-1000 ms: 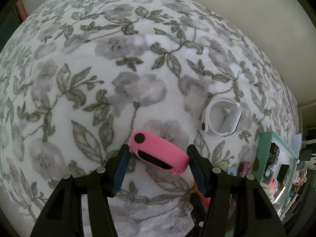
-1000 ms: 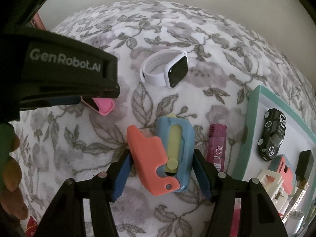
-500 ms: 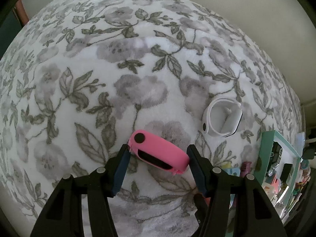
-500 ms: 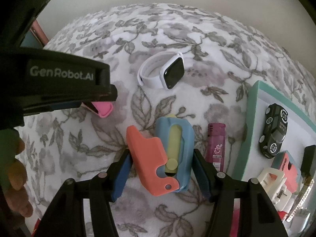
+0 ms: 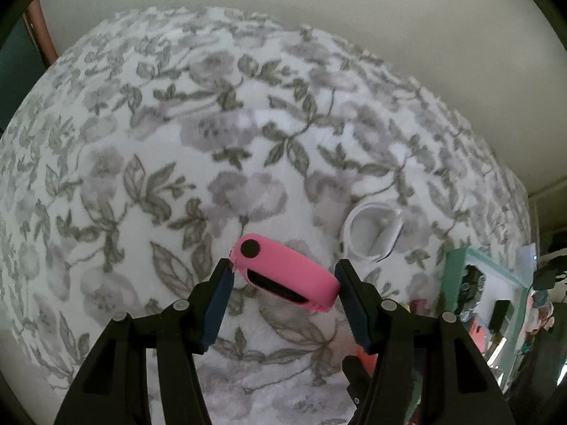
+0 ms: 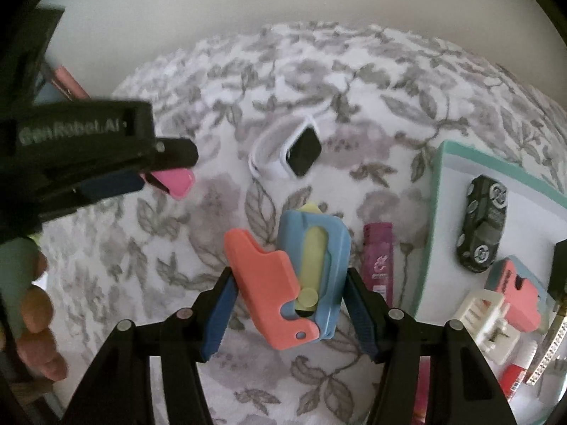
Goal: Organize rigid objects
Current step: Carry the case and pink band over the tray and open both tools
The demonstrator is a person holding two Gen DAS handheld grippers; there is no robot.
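Left wrist view: left gripper (image 5: 283, 281) holds a pink band (image 5: 285, 274) end to end between its blue pads, lifted clear of the floral blanket (image 5: 141, 177). The band looks light and rubbery, likely to flex; the end-to-end hold looks shallow, so it could pop out if squeezed harder. A white watch (image 5: 372, 233) lies on the blanket just beyond and right. A teal tray (image 5: 450, 283) sits at the right edge, partly filled. Blanket to the left and far side is open; a pale wall lies behind it.

Right wrist view: right gripper (image 6: 288, 299) clamps a toy (image 6: 294, 279) of coral, blue and yellow plastic across its width. It looks hard, light and smooth; the coral part seems pivoted and might swing, so holding the blue body is safer. It appears raised above the blanket (image 6: 389, 88). A magenta lighter (image 6: 378, 258) lies just right of it, beside the tray (image 6: 434, 230) wall. In the tray: a dark toy car (image 6: 483, 223), a white clip (image 6: 487, 315), and a second coral-and-blue toy (image 6: 519, 297). Free tray floor shows near its far-left corner. The watch (image 6: 287, 154) lies farther out; the left gripper (image 6: 152, 173) with the band (image 6: 173, 179) hangs at left, well apart. The tray wall needs clearing on entry.
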